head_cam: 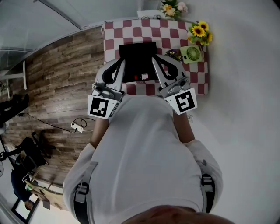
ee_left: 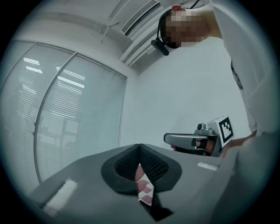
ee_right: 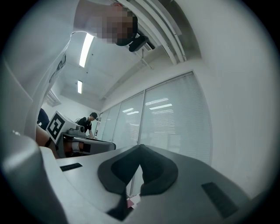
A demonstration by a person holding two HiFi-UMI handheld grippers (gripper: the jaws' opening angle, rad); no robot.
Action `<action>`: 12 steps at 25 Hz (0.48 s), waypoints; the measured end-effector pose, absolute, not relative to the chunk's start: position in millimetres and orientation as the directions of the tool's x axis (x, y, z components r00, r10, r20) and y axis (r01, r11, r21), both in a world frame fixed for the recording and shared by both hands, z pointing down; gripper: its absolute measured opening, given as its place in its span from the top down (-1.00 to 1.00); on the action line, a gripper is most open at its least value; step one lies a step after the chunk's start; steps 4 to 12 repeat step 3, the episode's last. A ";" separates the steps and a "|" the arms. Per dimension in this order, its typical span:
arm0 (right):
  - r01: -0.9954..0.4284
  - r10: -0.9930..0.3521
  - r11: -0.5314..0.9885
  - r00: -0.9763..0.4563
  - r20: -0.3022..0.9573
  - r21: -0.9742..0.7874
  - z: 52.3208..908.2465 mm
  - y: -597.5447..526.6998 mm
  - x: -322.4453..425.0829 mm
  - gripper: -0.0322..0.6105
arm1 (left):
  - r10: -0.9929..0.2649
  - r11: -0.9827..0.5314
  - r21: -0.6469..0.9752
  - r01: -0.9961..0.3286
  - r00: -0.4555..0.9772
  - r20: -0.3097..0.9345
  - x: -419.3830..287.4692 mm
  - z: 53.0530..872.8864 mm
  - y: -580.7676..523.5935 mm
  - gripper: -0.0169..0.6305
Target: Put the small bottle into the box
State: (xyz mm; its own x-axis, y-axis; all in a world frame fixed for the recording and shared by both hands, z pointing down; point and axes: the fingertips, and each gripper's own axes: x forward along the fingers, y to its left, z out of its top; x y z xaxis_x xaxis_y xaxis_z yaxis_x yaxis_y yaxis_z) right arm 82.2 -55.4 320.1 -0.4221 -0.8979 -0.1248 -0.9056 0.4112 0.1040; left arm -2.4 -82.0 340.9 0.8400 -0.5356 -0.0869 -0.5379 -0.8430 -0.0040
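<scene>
In the head view a black box (head_cam: pixel 138 54) lies on the table's red-and-white checkered cloth (head_cam: pixel 175 33). A small red thing (head_cam: pixel 141 78) shows at the box's near edge; whether it is the small bottle I cannot tell. My left gripper (head_cam: pixel 120 63) and right gripper (head_cam: pixel 155 60) are held close to the body, pointing at the box from either side. In the left gripper view the left gripper (ee_left: pixel 140 147) is shut on nothing, with the right gripper (ee_left: pixel 192 141) beside it. In the right gripper view the right gripper (ee_right: pixel 140 148) is shut and empty.
Sunflowers (head_cam: pixel 199 31), a small green fan (head_cam: pixel 191 54) and a flower bunch (head_cam: pixel 173 8) stand at the table's right and far edges. A cable with a power strip (head_cam: pixel 78 127) lies on the wooden floor at left. A person stands far off in the right gripper view.
</scene>
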 end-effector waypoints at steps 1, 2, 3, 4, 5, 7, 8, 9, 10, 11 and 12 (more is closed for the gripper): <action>-0.904 -0.897 0.414 -0.425 -0.124 0.106 320.9 -55.3 81.6 0.90 | -0.533 -0.845 -0.004 -0.535 0.841 -0.091 -1.0 340.9 -81.5 0.94; -0.903 -0.896 0.416 -0.427 -0.123 0.106 322.0 -54.9 80.9 0.90 | -0.530 -0.847 -0.004 -0.532 0.843 -0.094 0.3 341.1 -80.8 0.94; -0.902 -0.895 0.418 -0.429 -0.121 0.106 323.3 -54.3 80.2 0.90 | -0.527 -0.848 -0.003 -0.529 0.844 -0.097 1.6 341.5 -80.1 0.94; -0.902 -0.895 0.418 -0.429 -0.121 0.106 323.3 -54.3 80.2 0.90 | -0.527 -0.848 -0.003 -0.529 0.844 -0.097 1.6 341.5 -80.1 0.94; -0.902 -0.895 0.418 -0.429 -0.121 0.106 323.3 -54.3 80.2 0.90 | -0.527 -0.848 -0.003 -0.529 0.844 -0.097 1.6 341.5 -80.1 0.94; -0.902 -0.895 0.418 -0.429 -0.121 0.106 323.3 -54.3 80.2 0.90 | -0.527 -0.848 -0.003 -0.529 0.844 -0.097 1.6 341.5 -80.1 0.94; -0.902 -0.895 0.418 -0.429 -0.121 0.106 323.3 -54.3 80.2 0.90 | -0.527 -0.848 -0.003 -0.529 0.844 -0.097 1.6 341.5 -80.1 0.94; -0.902 -0.895 0.418 -0.429 -0.121 0.106 323.3 -54.3 80.2 0.90 | -0.527 -0.848 -0.003 -0.529 0.844 -0.097 1.6 341.5 -80.1 0.94; -0.902 -0.895 0.418 -0.429 -0.121 0.106 323.3 -54.3 80.2 0.90 | -0.527 -0.848 -0.003 -0.529 0.844 -0.097 1.6 341.5 -80.1 0.94; -0.902 -0.895 0.418 -0.429 -0.121 0.106 323.3 -54.3 80.2 0.90 | -0.527 -0.848 -0.003 -0.529 0.844 -0.097 1.6 341.5 -80.1 0.94; -0.902 -0.895 0.418 -0.429 -0.121 0.106 323.3 -54.3 80.2 0.90 | -0.527 -0.848 -0.003 -0.529 0.844 -0.097 1.6 341.5 -80.1 0.94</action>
